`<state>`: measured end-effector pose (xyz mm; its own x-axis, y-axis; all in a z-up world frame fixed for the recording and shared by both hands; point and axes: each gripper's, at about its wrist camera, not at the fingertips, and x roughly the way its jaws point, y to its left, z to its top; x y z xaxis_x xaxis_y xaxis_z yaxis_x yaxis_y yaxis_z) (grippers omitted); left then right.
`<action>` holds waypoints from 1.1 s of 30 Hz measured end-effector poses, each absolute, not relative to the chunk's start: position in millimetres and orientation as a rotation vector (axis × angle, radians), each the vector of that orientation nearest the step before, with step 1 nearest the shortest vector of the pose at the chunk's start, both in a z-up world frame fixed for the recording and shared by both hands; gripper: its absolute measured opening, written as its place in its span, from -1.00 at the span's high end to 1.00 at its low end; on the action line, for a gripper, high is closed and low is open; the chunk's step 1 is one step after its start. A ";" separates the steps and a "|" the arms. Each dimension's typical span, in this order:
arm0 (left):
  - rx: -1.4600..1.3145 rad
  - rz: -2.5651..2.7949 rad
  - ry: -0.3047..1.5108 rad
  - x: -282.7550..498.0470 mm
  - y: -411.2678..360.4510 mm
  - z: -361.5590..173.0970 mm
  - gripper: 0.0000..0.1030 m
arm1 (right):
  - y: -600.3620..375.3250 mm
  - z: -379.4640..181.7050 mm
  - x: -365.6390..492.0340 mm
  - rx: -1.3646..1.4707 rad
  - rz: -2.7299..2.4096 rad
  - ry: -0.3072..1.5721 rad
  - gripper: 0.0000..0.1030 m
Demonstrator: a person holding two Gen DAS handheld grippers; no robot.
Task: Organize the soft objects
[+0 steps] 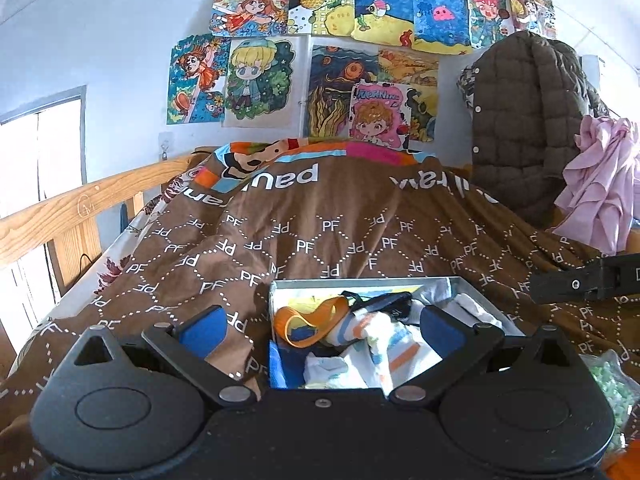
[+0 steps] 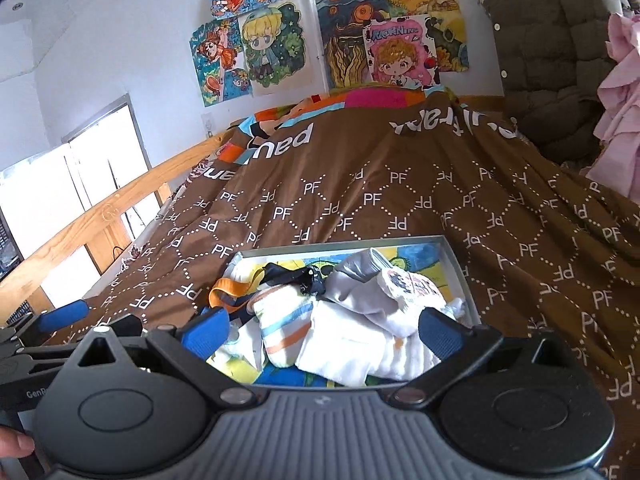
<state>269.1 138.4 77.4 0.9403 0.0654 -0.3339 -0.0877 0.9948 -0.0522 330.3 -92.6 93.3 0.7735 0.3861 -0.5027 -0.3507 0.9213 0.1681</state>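
On the bed, atop the brown blanket [image 2: 380, 200], your box [image 2: 454, 260] holds the heaped socks [image 2: 344, 344]. Both grippers stand apart and empty: right gripper [image 2: 326, 330] directly over the pile, left gripper [image 1: 320, 332] at the box's left edge. Right is nearer. Box walls hem the heap; open blanket lies left.
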 end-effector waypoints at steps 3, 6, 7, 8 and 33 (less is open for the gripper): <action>-0.074 0.074 0.332 258.2 131.9 77.9 -0.98 | -97.2 93.2 320.9 0.068 0.398 0.552 -0.99; -0.080 0.075 0.319 246.2 126.6 77.9 -0.98 | -101.0 91.9 310.8 0.065 0.403 0.545 -0.99; -0.082 0.074 0.317 242.1 125.0 77.7 -0.98 | -102.4 91.0 307.2 0.061 0.405 0.544 -0.99; -0.085 0.075 0.315 237.8 123.2 77.1 -0.98 | -103.4 89.9 304.0 0.057 0.407 0.542 -0.99; -0.121 0.115 0.308 153.1 80.5 29.8 -0.98 | -136.4 36.7 224.8 0.033 0.418 0.479 -0.99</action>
